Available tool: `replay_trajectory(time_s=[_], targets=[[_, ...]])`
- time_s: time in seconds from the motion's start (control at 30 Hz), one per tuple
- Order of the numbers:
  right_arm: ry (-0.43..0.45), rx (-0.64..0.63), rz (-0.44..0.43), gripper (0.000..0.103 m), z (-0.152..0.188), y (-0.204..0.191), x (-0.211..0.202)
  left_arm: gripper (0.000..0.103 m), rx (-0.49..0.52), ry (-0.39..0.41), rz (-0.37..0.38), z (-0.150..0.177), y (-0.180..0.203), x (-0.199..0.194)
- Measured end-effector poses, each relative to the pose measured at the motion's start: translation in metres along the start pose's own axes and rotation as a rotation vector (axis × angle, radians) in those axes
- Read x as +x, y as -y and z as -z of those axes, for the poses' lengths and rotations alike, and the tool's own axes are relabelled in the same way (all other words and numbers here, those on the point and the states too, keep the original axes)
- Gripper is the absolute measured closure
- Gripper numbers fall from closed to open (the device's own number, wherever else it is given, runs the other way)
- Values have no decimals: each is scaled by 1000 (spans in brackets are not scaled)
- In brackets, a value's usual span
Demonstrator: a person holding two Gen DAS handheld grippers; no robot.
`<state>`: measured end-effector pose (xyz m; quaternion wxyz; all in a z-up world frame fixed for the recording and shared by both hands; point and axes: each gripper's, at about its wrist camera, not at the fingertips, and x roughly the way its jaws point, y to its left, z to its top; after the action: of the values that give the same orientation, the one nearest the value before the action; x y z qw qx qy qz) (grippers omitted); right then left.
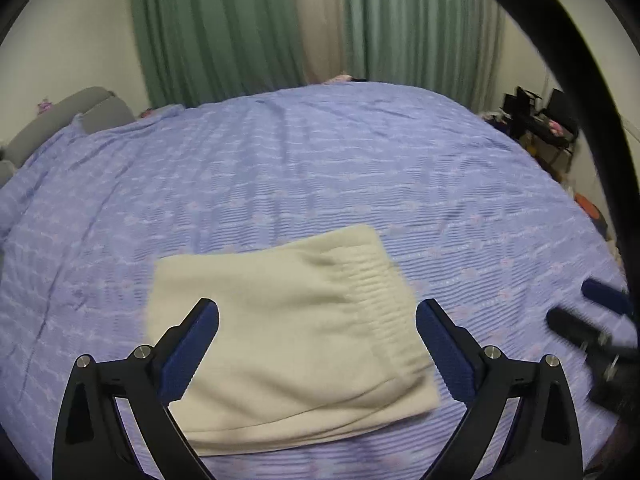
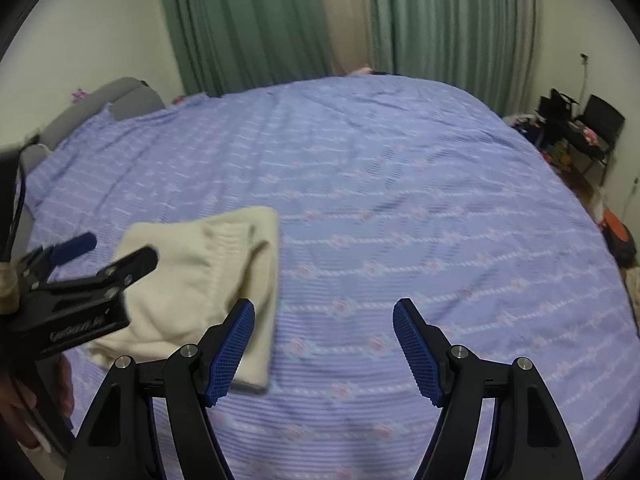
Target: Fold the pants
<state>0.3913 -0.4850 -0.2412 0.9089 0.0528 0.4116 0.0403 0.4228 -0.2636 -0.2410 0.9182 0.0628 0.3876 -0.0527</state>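
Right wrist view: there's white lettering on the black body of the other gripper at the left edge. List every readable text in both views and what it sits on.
White lettering on the left gripper body: too blurred to read.
Pants, bedspread, curtains: no text visible.
Nothing else legible in either view.

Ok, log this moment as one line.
cream fleece pants: folded on lilac bedspread | left gripper: open above | right gripper: open, beside

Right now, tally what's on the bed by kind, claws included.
Folded cream pants: 1
Claws, both open and empty: 2 (left claw, right claw)
Purple bedspread: 1
Total: 4
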Motion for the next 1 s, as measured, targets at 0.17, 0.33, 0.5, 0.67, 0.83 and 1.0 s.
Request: replay_trajectory(time_s=[0.17,0.33,0.5,0.67,0.83,1.0], targets=[[8,-24,-112,34,-9,-30,32,3,-34,-57,-70,32,-65,15],[-68,-13,-167,48,-12,-56,86,4,-96,-133,-91,68,-106,38],[-93,-3,-143,52,-13,-68,119,9,-151,-166,-61,89,-117,55],[-92,-26,-133,52,-33,-75,143,40,-176,-255,-48,104,-121,76],[-114,-58,-115,54,-53,-80,169,44,-178,-273,-34,109,-126,79],[-224,-26,-189,60,-56,-79,199,44,-173,-296,-46,119,-126,86]])
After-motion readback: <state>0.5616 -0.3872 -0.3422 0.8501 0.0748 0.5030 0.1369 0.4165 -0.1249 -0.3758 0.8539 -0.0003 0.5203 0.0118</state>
